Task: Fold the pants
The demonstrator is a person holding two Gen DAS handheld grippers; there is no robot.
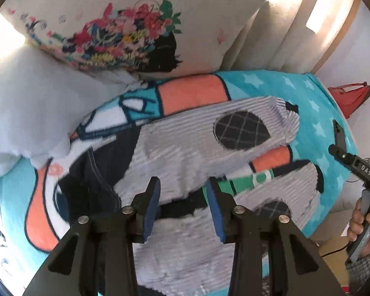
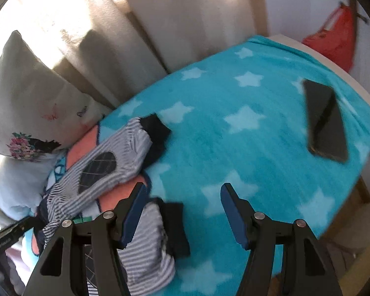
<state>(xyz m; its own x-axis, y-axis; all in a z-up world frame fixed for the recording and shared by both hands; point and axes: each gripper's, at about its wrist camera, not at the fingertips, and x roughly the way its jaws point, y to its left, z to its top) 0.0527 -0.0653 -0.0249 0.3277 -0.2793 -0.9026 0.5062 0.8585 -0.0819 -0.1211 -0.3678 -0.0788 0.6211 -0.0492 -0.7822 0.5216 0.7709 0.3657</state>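
You are hovering both spread, empty grippers, left gripper (image 1: 183, 192) and right gripper (image 2: 182, 209), over soft, light striped pants (image 1: 185, 148) lying on the bed's blanket (image 2: 234, 123); try pinching the cuffs (image 2: 157, 128).

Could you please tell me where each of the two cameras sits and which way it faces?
Left wrist: on the left gripper, looking down at the striped pants and a flowered pillow; its open fingers, the right gripper and a hand show.
Right wrist: on the right gripper, looking down across the blue star blanket at a phone; its open fingers and the left gripper's tip show.
Shared: pants, blanket, pillow, curtain, red bag.
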